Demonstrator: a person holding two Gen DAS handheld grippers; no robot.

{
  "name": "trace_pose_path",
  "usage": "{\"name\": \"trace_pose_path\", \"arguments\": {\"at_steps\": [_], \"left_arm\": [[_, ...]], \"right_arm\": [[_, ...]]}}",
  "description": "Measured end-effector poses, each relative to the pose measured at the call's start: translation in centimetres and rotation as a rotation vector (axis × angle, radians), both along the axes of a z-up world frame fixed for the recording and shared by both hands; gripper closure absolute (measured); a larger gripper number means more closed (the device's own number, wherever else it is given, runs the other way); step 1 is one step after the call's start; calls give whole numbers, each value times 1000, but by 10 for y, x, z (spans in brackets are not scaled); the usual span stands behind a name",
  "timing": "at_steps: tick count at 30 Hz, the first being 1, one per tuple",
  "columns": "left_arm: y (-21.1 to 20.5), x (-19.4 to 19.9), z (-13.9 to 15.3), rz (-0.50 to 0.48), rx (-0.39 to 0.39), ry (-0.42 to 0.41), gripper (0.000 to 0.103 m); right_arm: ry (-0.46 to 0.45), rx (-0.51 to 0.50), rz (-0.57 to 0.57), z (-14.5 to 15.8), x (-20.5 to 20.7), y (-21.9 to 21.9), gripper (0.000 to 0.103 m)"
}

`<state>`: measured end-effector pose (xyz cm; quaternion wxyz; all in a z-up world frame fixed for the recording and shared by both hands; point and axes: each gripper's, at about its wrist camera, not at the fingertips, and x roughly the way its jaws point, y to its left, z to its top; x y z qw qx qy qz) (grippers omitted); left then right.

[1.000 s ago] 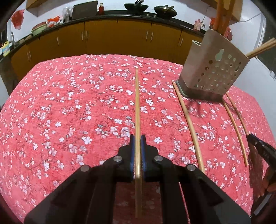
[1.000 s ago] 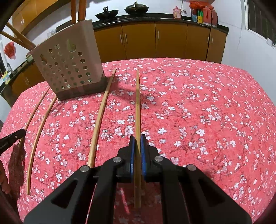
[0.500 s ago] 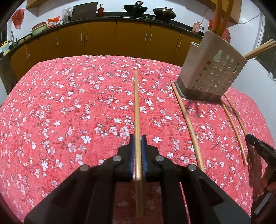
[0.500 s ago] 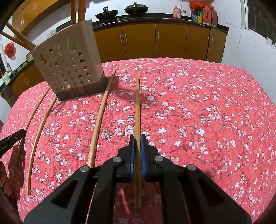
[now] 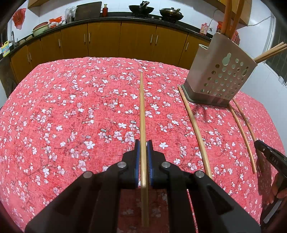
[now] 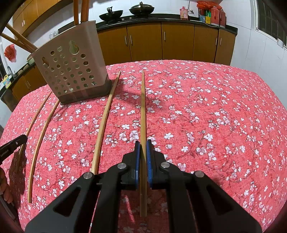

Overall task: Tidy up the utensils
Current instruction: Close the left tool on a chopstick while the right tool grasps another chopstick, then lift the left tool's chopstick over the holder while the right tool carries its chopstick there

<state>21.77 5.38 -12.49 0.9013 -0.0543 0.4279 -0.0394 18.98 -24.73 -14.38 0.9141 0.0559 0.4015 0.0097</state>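
Left wrist view: the left gripper [image 5: 143,161] is seen from behind, its jaws pinched on a chopstick [image 5: 142,111] that runs straight ahead between the blue pads.
Left-held chopstick: it is gripped near its rear part, with a short length sticking back behind the jaws; whether its far tip rests on the cloth cannot be told.
Right wrist view: the right gripper [image 6: 143,159] is seen the same way, its jaws pinched on a second chopstick [image 6: 143,107] pointing forward.
Counter: it is covered by a red cloth with white blossoms [image 5: 71,111].
Utensil holder: a beige perforated holder [image 5: 220,71] is stood upright on the counter, ahead and to the right in the left view, ahead and to the left [image 6: 71,69] in the right view.
Holder contents: several chopsticks [image 5: 270,52] are seen leaning out of its top.
Loose chopsticks: three [image 5: 196,129] [image 5: 242,134] [image 5: 248,121] are laid on the cloth beside the holder, between the two grippers; the nearest one's far end lies just beside the holder's base.
Same three in the right view: they are seen left of the held stick [image 6: 105,121] [image 6: 40,147] [image 6: 34,120].
Background: brown cabinets [image 6: 161,43] and two dark woks [image 5: 141,8] are seen along the far wall.
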Motion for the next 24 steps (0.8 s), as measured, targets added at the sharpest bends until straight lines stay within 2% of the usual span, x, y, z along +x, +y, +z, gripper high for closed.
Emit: {"name": "trace_pose_path", "arguments": {"at_steps": [19,21,24], "left_arm": [[-12,-18,-2,-47,56,1,94],[-11,-17,-1,-57,69,14,94],[-7,-18,7,-55,48,25,94]], "right_arm": [[-3,22,0,3,-9,-4,95],[-9,16,0,6,-13,-5,95],[-45,21,1,18,-22,-8,95]]}}
